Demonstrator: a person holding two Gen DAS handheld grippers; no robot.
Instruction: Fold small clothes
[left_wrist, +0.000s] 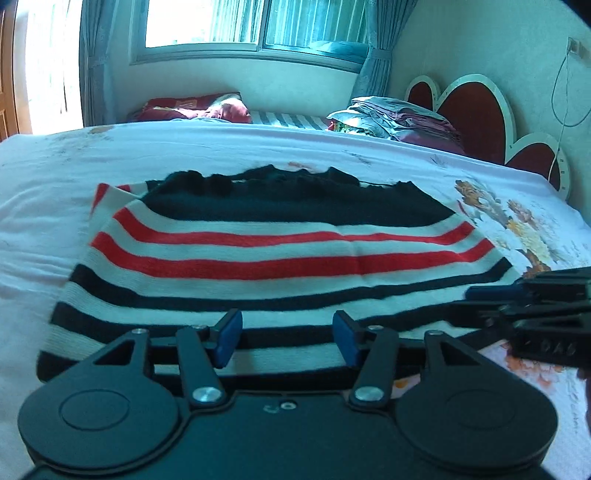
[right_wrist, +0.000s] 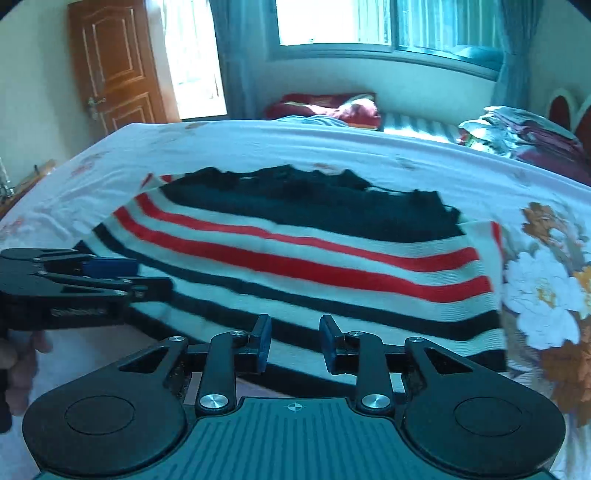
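A small knitted sweater (left_wrist: 258, 251) with black, white and red stripes lies flat on the bed, its sleeves folded in; it also shows in the right wrist view (right_wrist: 314, 266). My left gripper (left_wrist: 287, 338) is open and empty, hovering over the sweater's near hem. My right gripper (right_wrist: 295, 345) is open and empty over the near hem too. The right gripper shows side-on at the right edge of the left wrist view (left_wrist: 491, 299). The left gripper shows side-on at the left of the right wrist view (right_wrist: 125, 273).
The bed has a white floral sheet (left_wrist: 517, 221). A pile of folded clothes (left_wrist: 399, 118) and a red pillow (left_wrist: 192, 107) lie at the far side. A red heart-shaped headboard (left_wrist: 476, 110) stands at the right. A wooden door (right_wrist: 114, 62) is at the far left.
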